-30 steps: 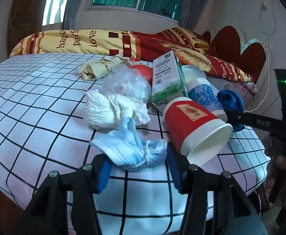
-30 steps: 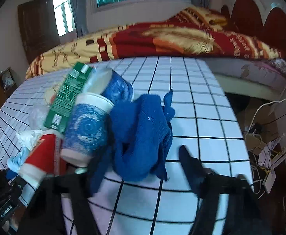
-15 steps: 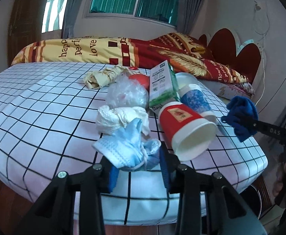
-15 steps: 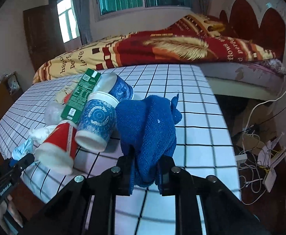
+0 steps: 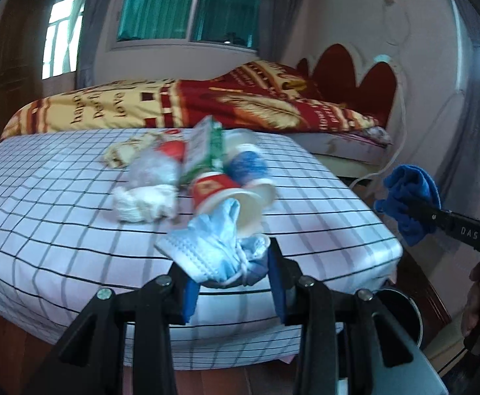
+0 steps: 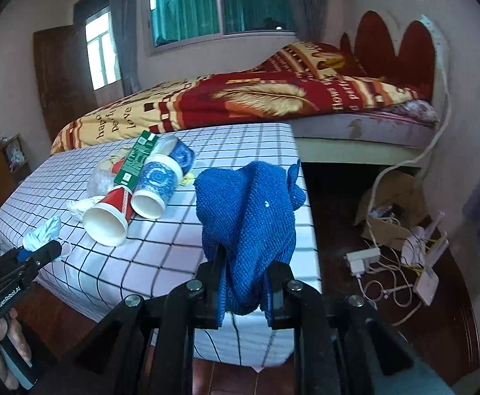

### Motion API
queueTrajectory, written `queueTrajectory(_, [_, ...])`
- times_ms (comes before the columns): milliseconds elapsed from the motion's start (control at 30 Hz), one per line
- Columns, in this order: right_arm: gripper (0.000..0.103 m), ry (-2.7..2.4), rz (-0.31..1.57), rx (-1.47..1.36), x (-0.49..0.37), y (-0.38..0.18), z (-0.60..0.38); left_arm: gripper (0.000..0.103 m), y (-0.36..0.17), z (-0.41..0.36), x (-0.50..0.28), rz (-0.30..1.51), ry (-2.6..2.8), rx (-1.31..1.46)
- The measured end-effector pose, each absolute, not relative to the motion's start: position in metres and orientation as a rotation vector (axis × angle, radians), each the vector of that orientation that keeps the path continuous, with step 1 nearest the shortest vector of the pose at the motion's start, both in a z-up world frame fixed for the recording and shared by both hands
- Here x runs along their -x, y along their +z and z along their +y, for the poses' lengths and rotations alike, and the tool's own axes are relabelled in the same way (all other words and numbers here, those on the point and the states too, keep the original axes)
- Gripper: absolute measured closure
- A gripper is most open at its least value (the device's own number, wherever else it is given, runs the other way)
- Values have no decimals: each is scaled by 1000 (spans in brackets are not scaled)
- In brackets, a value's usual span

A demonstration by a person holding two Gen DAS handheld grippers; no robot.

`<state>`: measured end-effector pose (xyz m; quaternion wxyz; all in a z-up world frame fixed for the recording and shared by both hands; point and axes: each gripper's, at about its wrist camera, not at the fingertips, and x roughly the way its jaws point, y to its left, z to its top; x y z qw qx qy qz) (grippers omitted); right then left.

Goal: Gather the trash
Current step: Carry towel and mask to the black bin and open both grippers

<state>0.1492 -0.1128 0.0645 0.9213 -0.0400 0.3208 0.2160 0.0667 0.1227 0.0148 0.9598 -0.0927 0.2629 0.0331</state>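
Note:
My left gripper is shut on a crumpled light-blue face mask and holds it off the bed's front edge. My right gripper is shut on a blue knitted cloth, lifted beside the bed's corner; it also shows in the left wrist view. Left on the checked bed sheet are a red paper cup, a blue paper cup, a green carton, a white tissue wad, a clear plastic bag and a yellowish wrapper.
A dark round bin stands on the floor below the bed's near right corner. A folded red and yellow quilt lies at the far side. A cardboard box, power strip and cables lie on the floor at the right.
Both grippers have pulled back from the bed and risen. The mask has come off the sheet in the left gripper, and the blue cloth hangs clear of the bed in the right.

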Motion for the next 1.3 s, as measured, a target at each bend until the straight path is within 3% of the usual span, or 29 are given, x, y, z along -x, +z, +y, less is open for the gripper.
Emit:
queueTrajectory(767, [84, 212, 695, -3, -100, 30, -253, 65, 6, -43, -87, 584, -317, 48])
queueTrajectory(1300, [84, 160, 852, 3, -79, -63, -329, 65, -58, -141, -99, 748, -540, -21])
